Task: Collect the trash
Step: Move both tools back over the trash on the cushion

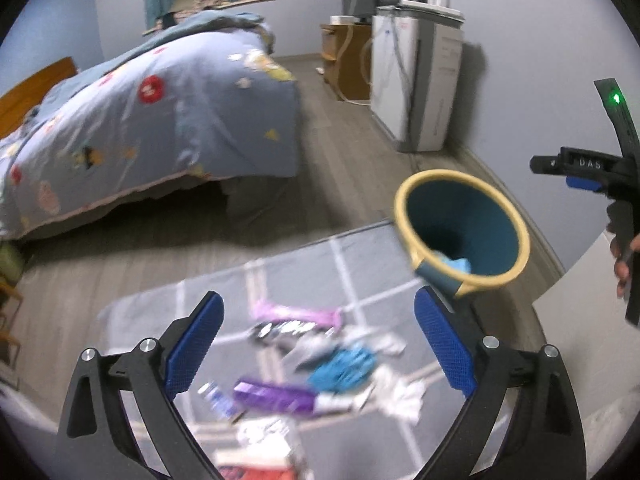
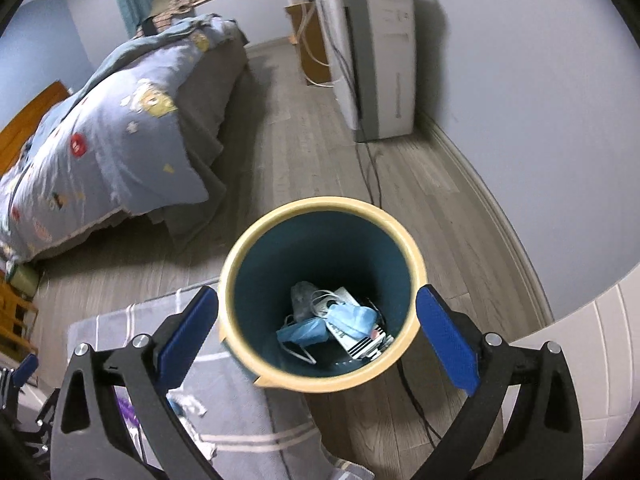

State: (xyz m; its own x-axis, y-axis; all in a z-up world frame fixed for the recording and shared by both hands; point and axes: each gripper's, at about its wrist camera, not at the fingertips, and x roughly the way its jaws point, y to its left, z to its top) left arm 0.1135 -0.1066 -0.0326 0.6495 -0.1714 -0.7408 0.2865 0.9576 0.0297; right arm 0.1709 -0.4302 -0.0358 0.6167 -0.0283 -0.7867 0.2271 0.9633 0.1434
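Left wrist view showed the left gripper (image 1: pixel 318 344) held above a grey rug (image 1: pixel 360 272) with pale grid lines, its blue-padded fingers (image 1: pixel 196 344) spread wide apart and nothing between them. Below it, scattered on the rug, lay a blurred heap of trash (image 1: pixel 320 368): a purple wrapper (image 1: pixel 276 398), a teal crumpled piece (image 1: pixel 344 368), a pink-lilac wrapper (image 1: pixel 296 314) and white crumpled paper (image 1: pixel 400 394). Just beyond the rug's far corner stood the bin (image 1: pixel 516 236), dark teal inside with a cream rim, with a light blue piece visible in it. At the right edge of the same view the other tool's black handle appeared, held in a hand (image 1: pixel 624 264). A bed (image 1: pixel 160 112) with a blue patterned quilt filled the left side, and a white appliance (image 1: pixel 416 84) stood against the wall. Right wrist view looked almost straight down into the bin (image 2: pixel 240 280), where a blue face mask (image 2: pixel 352 318), white cord and a striped packet lay at the bottom. The right gripper (image 2: pixel 318 332) hovered over the bin's mouth with its pads (image 2: pixel 448 344) fully parted, one on either side of the rim as seen from above, gripping nothing. A dark cable (image 2: pixel 372 176) ran along the wooden floor (image 2: pixel 304 152) from the appliance past the bin.
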